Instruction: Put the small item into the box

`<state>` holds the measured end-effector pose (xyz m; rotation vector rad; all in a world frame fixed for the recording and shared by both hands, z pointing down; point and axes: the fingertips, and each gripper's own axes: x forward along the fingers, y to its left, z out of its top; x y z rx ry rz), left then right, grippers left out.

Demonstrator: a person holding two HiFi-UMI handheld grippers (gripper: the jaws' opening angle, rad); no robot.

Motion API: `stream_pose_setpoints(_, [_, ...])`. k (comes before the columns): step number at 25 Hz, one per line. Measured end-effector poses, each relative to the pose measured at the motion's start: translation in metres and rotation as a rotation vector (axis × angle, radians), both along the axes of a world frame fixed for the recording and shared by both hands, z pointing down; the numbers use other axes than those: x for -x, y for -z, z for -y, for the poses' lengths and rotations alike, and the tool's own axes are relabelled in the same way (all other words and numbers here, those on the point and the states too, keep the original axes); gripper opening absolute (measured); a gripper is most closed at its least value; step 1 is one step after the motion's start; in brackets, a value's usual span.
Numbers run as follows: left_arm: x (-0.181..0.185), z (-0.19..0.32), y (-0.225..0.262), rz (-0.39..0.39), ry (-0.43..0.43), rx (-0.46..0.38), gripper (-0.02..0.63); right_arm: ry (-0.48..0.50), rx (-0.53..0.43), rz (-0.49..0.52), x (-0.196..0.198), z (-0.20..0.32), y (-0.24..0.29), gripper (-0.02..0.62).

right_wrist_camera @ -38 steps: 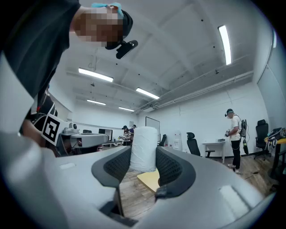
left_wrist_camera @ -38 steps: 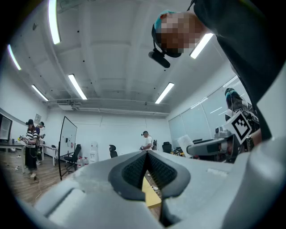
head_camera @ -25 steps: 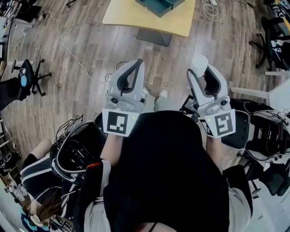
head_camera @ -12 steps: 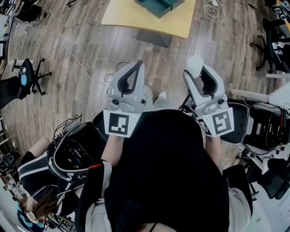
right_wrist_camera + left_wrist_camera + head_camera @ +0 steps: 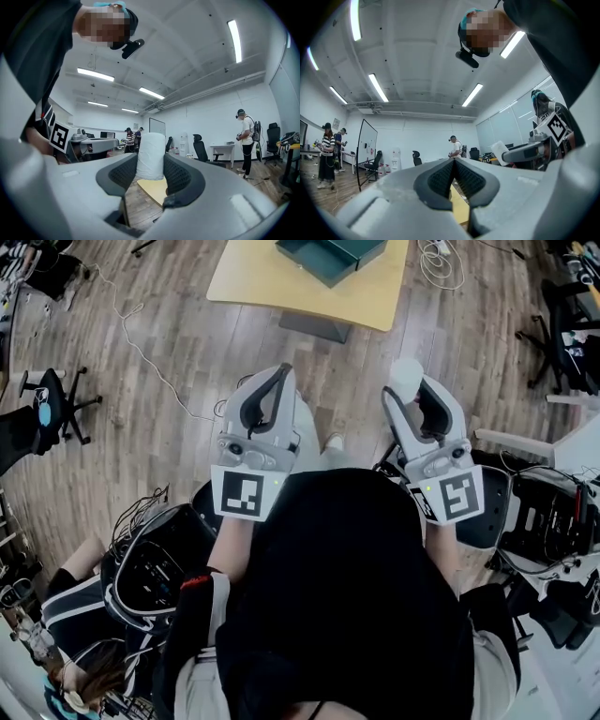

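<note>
In the head view, your left gripper (image 5: 277, 381) and right gripper (image 5: 410, 390) hover side by side over the wooden floor (image 5: 169, 352), close to your body. The small white cylinder (image 5: 407, 371) sits at the right gripper's tip. The teal box (image 5: 328, 254) rests on the yellow surface (image 5: 272, 282) at the far end, well apart from both grippers.

In the left gripper view, the jaws are clenched together on nothing.

In the right gripper view, the pads (image 5: 123, 172) grasp the cylinder upright, and its top pokes above them.

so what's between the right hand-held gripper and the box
Bare wood floor, then the table the box sits on, in the head view.
</note>
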<state>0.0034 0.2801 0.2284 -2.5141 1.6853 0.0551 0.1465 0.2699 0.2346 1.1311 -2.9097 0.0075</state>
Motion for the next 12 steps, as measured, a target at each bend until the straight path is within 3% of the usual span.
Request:
stream_pose_setpoints(5, [0.031, -0.004, -0.01, -0.01, -0.032, -0.008, 0.002, -0.026, 0.003, -0.021, 0.033, -0.012, -0.011, 0.176])
stream_pose_setpoints(12, [0.017, 0.097, -0.01, -0.004, -0.066, 0.029, 0.002, -0.045, 0.058, -0.038, 0.023, 0.083, -0.013, 0.176])
